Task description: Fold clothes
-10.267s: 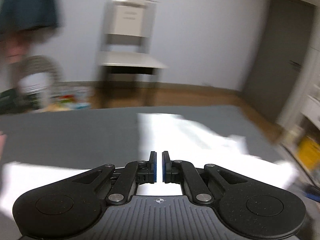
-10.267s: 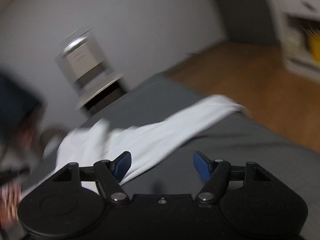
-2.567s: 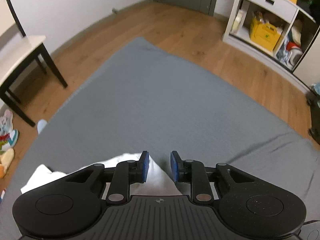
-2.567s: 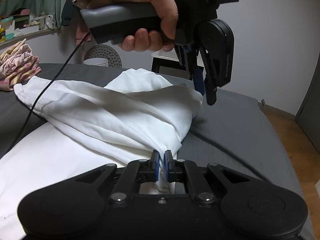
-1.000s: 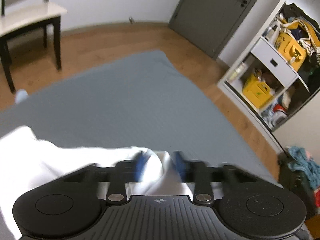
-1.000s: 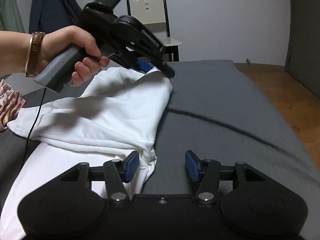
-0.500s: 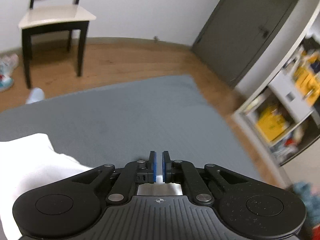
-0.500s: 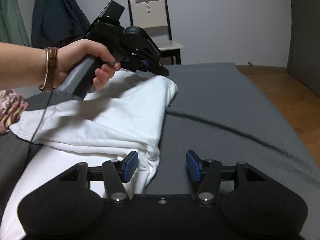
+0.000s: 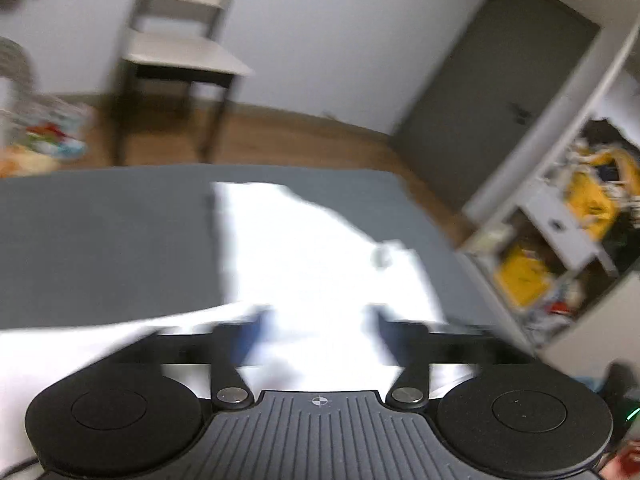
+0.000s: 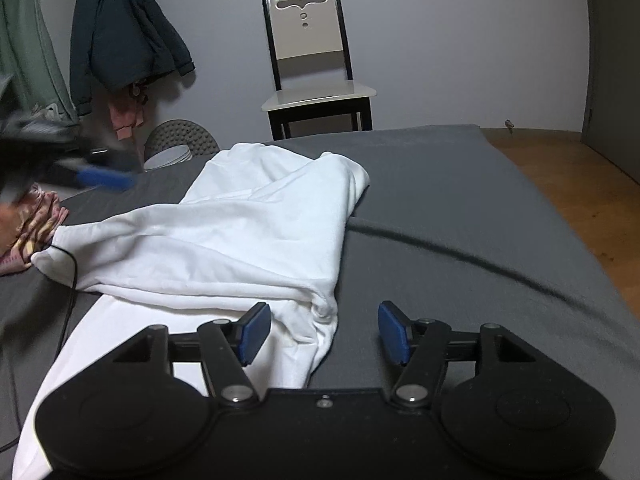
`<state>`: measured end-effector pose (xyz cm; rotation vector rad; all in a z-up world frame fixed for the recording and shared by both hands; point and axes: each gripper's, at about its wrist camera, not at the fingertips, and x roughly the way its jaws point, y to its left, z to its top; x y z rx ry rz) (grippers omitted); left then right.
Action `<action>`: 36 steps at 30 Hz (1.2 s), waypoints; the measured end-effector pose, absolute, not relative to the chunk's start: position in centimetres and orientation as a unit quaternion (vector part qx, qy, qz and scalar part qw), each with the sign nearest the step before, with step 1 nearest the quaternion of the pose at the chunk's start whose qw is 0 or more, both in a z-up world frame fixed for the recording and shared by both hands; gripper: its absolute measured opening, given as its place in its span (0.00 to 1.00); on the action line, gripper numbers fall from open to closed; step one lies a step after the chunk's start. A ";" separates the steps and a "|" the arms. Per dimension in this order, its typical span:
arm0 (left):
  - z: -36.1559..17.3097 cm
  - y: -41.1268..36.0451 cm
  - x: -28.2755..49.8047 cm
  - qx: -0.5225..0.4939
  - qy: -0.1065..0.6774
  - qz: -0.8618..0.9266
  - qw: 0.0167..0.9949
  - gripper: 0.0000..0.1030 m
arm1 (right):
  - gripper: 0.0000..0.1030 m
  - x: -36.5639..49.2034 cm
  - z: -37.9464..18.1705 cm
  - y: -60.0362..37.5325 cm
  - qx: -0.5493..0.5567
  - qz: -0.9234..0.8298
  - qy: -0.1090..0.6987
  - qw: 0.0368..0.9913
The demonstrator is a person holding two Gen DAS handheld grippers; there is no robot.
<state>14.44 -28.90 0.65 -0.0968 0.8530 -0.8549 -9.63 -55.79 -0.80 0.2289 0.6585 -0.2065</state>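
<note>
Evidently both grippers have let go: right gripper (image 10: 324, 330) and left gripper (image 9: 316, 326) now stand wide open, empty, where each pinched cloth seconds ago. White garment (image 10: 240, 236) lies on the grey bed (image 10: 460, 208), one layer doubled over, rumpled, fold edge toward the bed's middle.

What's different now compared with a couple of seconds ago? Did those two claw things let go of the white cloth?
Yes. The right gripper, shut on a fold of the white cotton garment earlier, now stands open just above it. The left gripper, shut half a second ago, has opened and swung away to the left edge of the right wrist view. The garment lies folded over on the grey bed cover. The white-seated chair has not moved.
</note>
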 end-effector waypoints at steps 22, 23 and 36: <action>0.1 -40.0 16.0 0.128 0.367 -0.501 0.773 0.65 | 0.52 -9.1 -0.7 -52.7 0.055 -0.044 0.289 0.955; -0.1 -40.7 16.5 0.128 0.380 -0.502 0.766 0.45 | 0.52 -9.0 -0.7 -52.5 0.050 -0.041 0.291 0.954; -2.8 -43.7 16.5 0.204 0.402 -0.497 0.742 0.10 | 0.52 -8.9 -0.7 -53.0 0.071 -0.042 0.294 0.952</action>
